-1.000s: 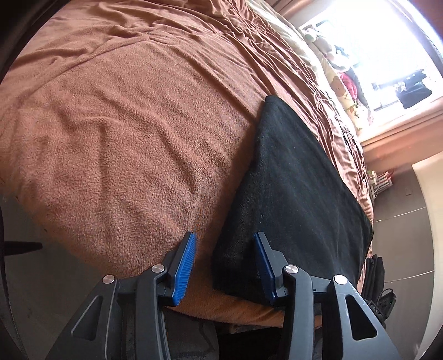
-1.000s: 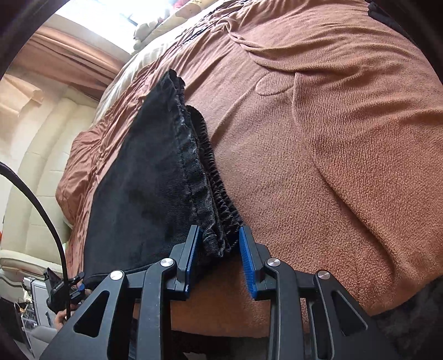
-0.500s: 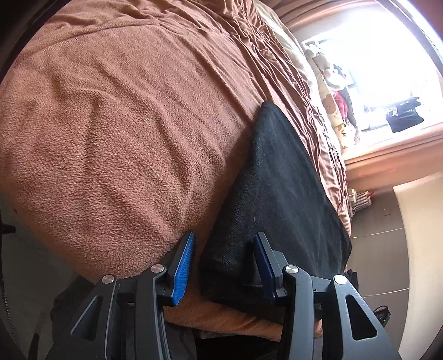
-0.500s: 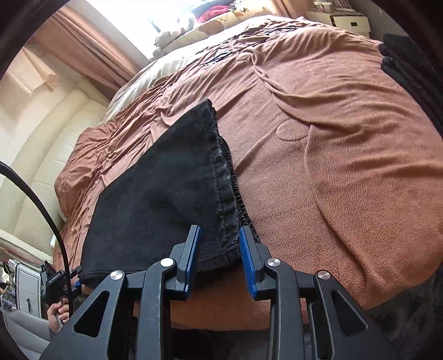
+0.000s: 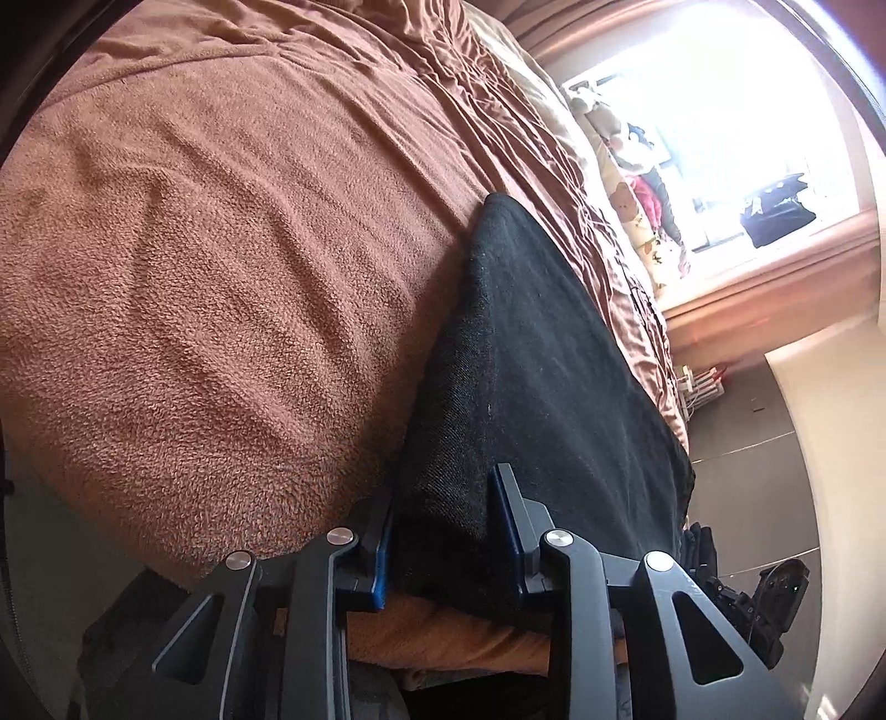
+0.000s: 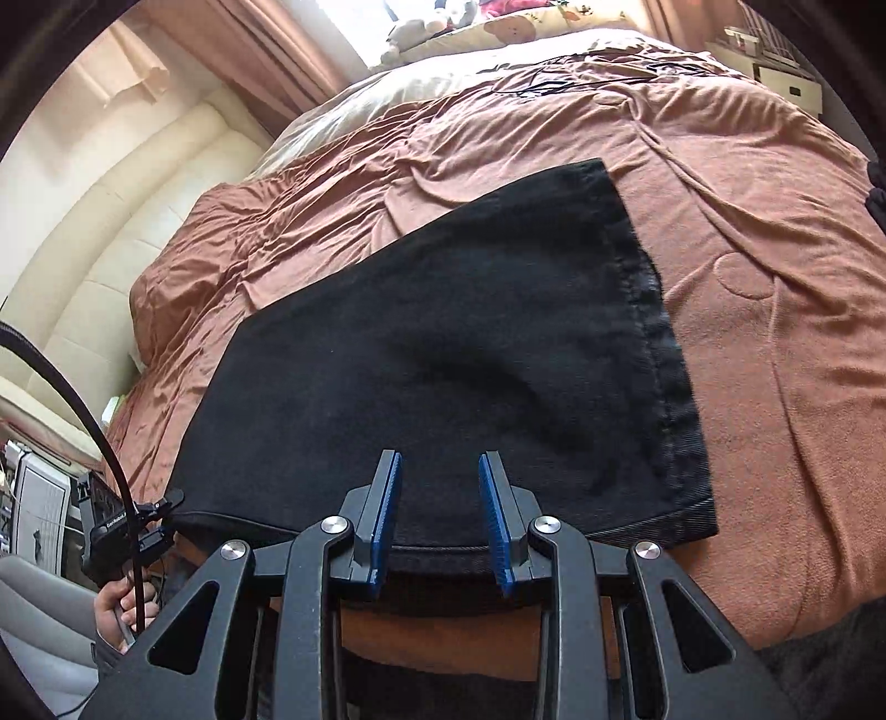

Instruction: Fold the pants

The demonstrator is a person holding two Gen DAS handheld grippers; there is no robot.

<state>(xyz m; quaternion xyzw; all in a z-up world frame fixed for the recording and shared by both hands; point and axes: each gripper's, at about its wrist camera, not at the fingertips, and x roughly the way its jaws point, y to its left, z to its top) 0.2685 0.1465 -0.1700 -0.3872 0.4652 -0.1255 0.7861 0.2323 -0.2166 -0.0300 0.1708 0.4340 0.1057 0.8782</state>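
Observation:
Black folded pants (image 6: 470,343) lie flat on a brown blanket (image 6: 786,387), their stitched hem edge on the right. My right gripper (image 6: 440,509) hovers at the middle of the pants' near edge. Its blue pads (image 6: 387,509) stand a narrow gap apart and the cloth between them lies flat and unpinched. In the left wrist view my left gripper (image 5: 443,526) is rolled on its side, and its jaws are closing on the near corner of the pants (image 5: 526,360), with cloth filling the gap. The right wrist view shows that left gripper (image 6: 166,504) at the pants' left corner, held by a hand (image 6: 116,603).
Bare brown blanket (image 5: 221,277) spreads beyond the pants. Pillows and soft toys (image 6: 443,33) lie at the bed's head by a bright window (image 5: 720,111). A cream padded wall (image 6: 111,221) is on the left, a white drawer unit (image 6: 786,83) at the far right, and dark clothes (image 6: 877,188) at the right edge.
The right gripper left the pants' right hem corner, slid left to the middle of the near edge and rolled level. The left jaws narrowed onto the pants' corner. The pants stayed flat.

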